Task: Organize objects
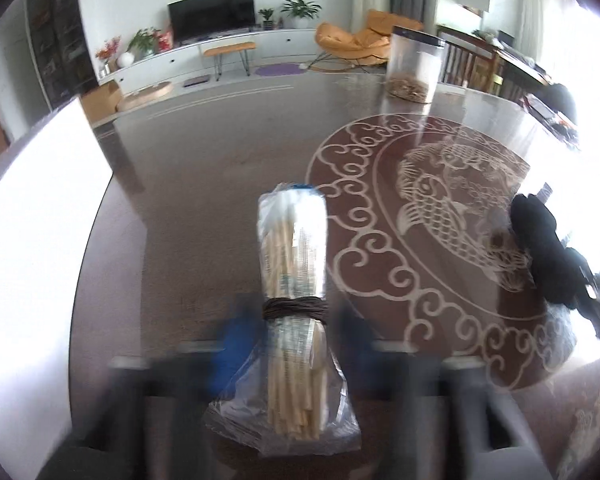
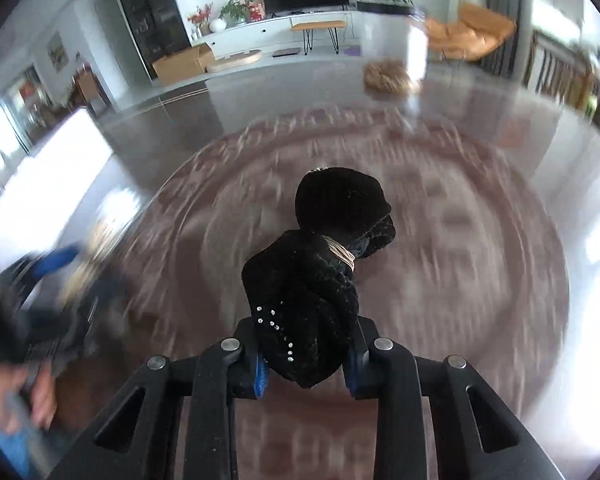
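Observation:
A bundle of pale wooden sticks [image 1: 294,248] in a clear plastic wrap, bound by a dark cord, lies along the table straight ahead in the left wrist view. My left gripper [image 1: 296,340] is shut on it just behind the cord, its blue pads blurred on either side. A black knitted cloth [image 2: 312,288] with small studs, tied by a tan band, sits in my right gripper [image 2: 306,368], whose blue pads press on its lower end. The same cloth [image 1: 540,240] shows at the right edge of the left wrist view, over the mat.
A round brown mat with a pale fish pattern [image 1: 420,200] covers the glossy table. A clear tall jar [image 1: 414,66] with tan bits at its bottom stands at the far edge. A person's hand [image 2: 16,396] shows low on the left. Living-room furniture lies beyond.

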A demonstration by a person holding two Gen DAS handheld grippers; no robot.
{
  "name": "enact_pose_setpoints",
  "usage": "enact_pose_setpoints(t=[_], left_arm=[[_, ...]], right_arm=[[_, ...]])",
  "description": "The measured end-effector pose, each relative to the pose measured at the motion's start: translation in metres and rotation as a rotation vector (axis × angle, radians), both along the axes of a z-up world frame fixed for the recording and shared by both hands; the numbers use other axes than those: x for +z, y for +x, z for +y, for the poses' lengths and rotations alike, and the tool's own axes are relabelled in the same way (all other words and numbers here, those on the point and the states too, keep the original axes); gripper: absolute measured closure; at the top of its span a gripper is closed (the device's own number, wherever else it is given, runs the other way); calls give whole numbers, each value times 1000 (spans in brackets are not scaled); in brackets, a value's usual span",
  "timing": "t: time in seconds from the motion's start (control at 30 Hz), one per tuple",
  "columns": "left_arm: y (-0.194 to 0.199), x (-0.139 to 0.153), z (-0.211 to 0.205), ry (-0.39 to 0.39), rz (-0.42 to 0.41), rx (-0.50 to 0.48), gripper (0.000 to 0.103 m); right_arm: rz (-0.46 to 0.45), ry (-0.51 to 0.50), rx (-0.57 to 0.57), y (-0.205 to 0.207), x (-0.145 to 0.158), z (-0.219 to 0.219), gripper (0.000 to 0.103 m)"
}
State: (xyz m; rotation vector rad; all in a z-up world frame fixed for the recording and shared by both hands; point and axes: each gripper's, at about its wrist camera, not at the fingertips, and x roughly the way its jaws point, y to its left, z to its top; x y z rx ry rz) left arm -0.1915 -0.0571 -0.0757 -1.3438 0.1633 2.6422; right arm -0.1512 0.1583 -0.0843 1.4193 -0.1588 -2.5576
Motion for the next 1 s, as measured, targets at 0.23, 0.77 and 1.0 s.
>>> enact_pose_setpoints(t=[0.23,0.77,1.0], left_arm=[[33,13,-5,52,23,60,76],[95,83,-28,-2,141,111,76],[127,140,-103,189,156,166,76]], right_arm=[[-20,-106,-29,59,13,25,74],[34,-75,51,79,53,-23,74],[112,-47,231,85,109,-101,74]])
